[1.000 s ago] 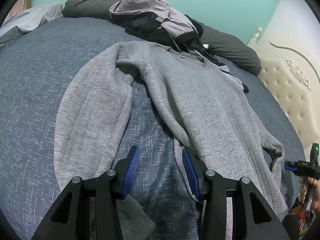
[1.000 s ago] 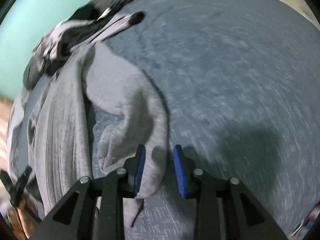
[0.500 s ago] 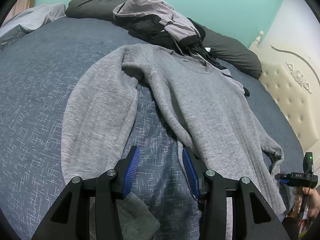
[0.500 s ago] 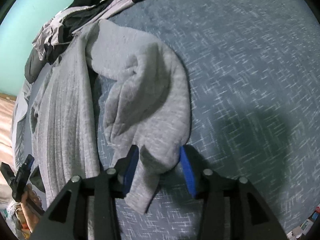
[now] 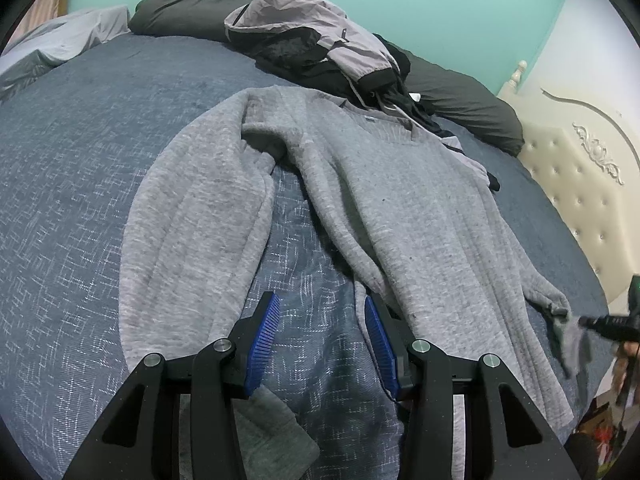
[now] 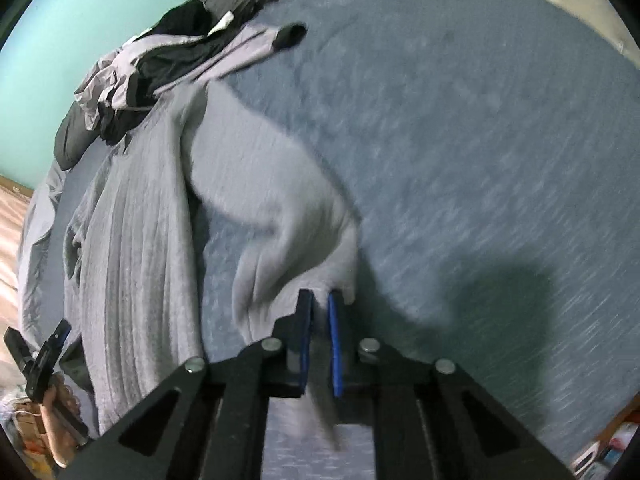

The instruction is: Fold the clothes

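Observation:
A grey knit sweater [image 5: 404,216] lies spread face up on the blue bedspread [image 5: 68,184]. Its one sleeve [image 5: 200,232] runs down the left of the left wrist view. My left gripper [image 5: 320,320] is open and empty, hovering over bare bedspread between that sleeve and the sweater's body. In the right wrist view my right gripper [image 6: 320,312] is shut on the cuff end of the other sleeve [image 6: 280,208], which is bunched and lifted off the bed. The sweater's body [image 6: 132,248] lies to its left.
A pile of a grey and black jacket [image 5: 320,48] and dark pillows [image 5: 460,100] sits beyond the sweater's collar. A cream tufted headboard [image 5: 576,184] borders the bed's right side. A folded grey cloth [image 5: 276,436] lies under my left gripper.
My right gripper has closed on the sleeve cuff, which was only between its open fingers before, and lifts it. The left gripper has stayed open and drifted slightly back.

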{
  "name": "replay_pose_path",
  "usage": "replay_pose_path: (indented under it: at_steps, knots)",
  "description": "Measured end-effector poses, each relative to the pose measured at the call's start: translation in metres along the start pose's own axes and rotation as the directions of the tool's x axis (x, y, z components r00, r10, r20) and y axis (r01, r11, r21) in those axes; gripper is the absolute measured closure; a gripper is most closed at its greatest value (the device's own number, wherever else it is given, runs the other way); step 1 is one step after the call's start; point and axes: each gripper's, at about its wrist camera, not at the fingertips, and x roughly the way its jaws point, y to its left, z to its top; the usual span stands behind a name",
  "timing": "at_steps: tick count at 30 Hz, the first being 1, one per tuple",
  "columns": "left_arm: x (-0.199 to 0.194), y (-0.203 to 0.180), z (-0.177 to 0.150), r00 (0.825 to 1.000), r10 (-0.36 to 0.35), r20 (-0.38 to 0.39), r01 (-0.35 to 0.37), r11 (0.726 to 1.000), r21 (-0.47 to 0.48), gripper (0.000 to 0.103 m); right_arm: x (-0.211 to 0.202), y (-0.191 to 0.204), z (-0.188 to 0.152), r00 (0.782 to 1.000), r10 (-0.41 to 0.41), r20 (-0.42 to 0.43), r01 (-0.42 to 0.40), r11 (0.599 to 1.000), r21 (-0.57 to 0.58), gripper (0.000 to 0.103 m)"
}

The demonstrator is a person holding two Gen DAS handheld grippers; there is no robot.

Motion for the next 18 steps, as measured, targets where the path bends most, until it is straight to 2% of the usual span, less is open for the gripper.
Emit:
replay_pose_path:
  at_steps: [6, 13, 15, 18]
  knots:
    - [0.002, 0.001, 0.000, 1.000, 0.006, 0.000, -0.006, 1.000, 0.000, 0.054, -0.040, -0.039, 0.034, 0.992, -0.109, 0.063, 0.111, 0.994, -0.025, 0.098]
    - [0.005, 0.000, 0.000, 1.000, 0.006, 0.002, -0.006, 1.000, -0.004, 0.055, -0.064, -0.081, 0.067, 0.966, -0.233, 0.115, 0.238, 0.971, -0.029, 0.102]
    - [0.006, 0.000, 0.001, 1.000, 0.009, 0.000, -0.009, 1.000, 0.000, 0.055, -0.060, -0.088, 0.071, 0.975, -0.197, 0.101, 0.200, 0.979, -0.023, 0.102]
    - [0.010, -0.004, 0.003, 1.000, 0.011, -0.004, -0.011, 1.000, 0.010, 0.054, -0.042, -0.085, 0.066, 0.995, -0.099, 0.033, 0.101, 0.992, -0.072, 0.102]
